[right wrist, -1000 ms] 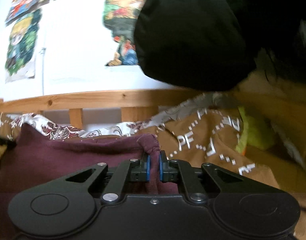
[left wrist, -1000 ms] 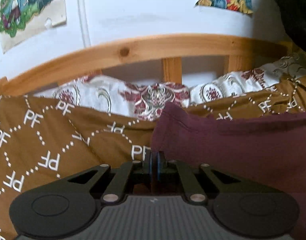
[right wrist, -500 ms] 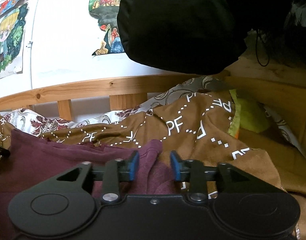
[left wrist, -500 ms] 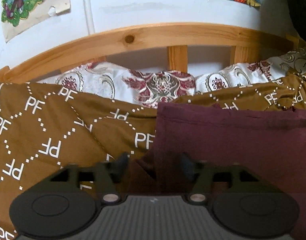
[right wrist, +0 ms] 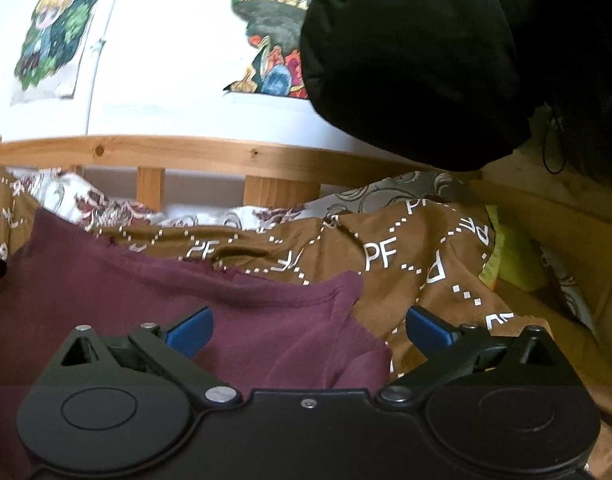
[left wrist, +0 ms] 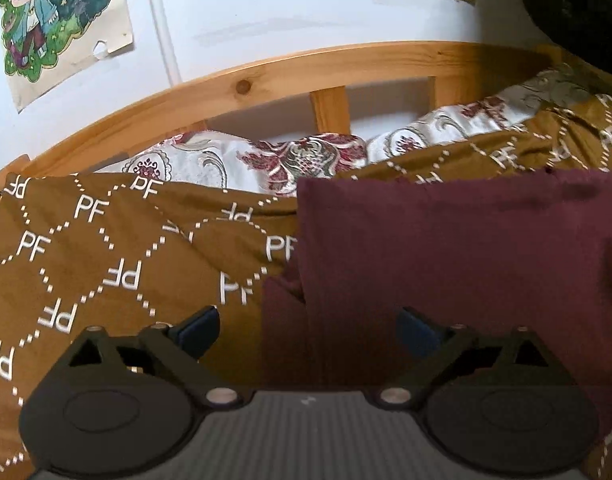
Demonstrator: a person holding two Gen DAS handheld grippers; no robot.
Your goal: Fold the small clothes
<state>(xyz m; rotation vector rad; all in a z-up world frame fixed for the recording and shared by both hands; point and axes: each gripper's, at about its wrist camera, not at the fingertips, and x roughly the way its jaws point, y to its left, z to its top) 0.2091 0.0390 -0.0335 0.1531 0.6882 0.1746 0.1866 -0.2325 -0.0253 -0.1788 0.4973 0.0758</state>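
Maroon garment, folded flat, corner rumpled

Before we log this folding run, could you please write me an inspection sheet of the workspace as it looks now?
Surface: a bed covered by a brown PF-print blanket, rumpled toward the right.
Job's things: one maroon garment lying on the blanket, with a layer folded over it.
Clutter: a floral cloth along the rail; a yellow-green item at the blanket's right edge.
Grippers: left gripper and right gripper both open, jaws just opened wide, garment below them, pads clear of the cloth.
Cables: a thin dark cable at far right.
Surroundings: wooden bed rail, white wall with posters, a white pipe, a black fabric mass hanging overhead.
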